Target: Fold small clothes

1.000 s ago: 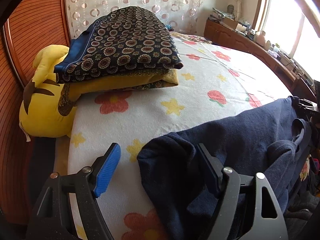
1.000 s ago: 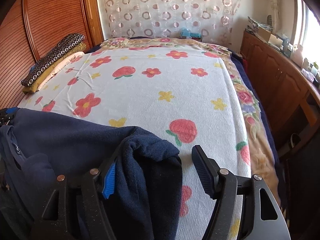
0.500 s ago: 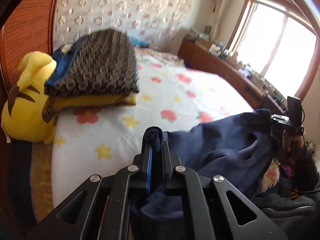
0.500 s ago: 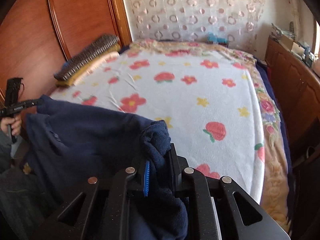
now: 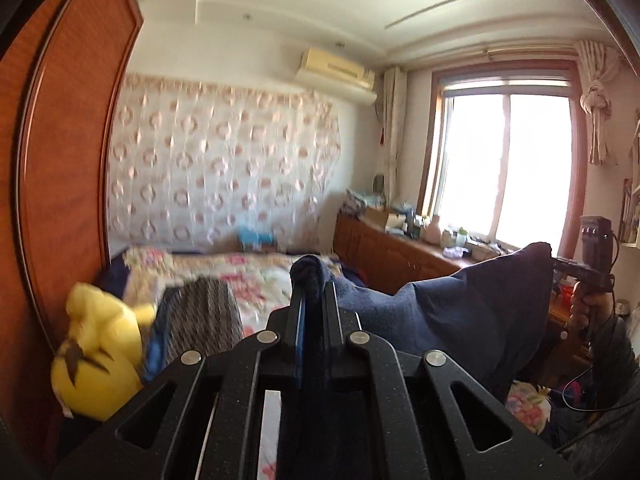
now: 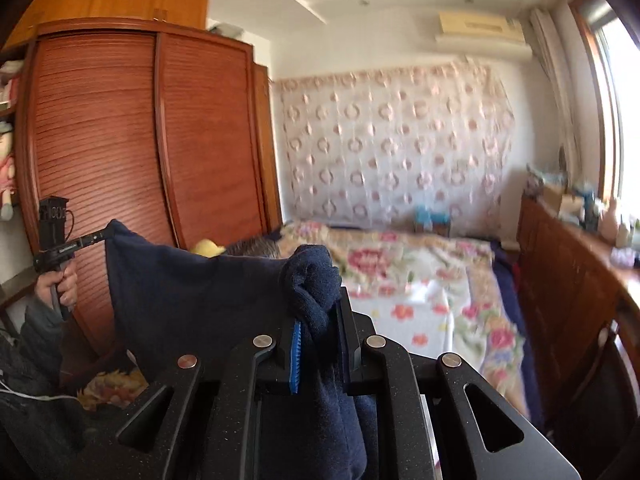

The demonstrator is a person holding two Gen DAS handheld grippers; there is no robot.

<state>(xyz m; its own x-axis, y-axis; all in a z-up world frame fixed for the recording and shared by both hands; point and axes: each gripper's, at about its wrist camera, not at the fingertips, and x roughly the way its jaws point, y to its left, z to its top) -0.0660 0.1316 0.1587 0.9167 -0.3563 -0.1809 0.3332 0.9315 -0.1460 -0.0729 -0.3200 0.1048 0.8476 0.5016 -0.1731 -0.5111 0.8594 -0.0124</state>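
One navy garment (image 5: 460, 312) is held stretched in the air above the near end of the bed (image 6: 420, 292), its two corners clamped by two closed grippers, left (image 5: 312, 304) and right (image 6: 320, 320).

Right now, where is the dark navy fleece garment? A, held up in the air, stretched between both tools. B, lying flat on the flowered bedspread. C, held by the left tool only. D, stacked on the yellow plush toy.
A: the left tool and the right tool are each shut on a corner of the dark navy fleece garment, which spans between them above the flowered bedspread.
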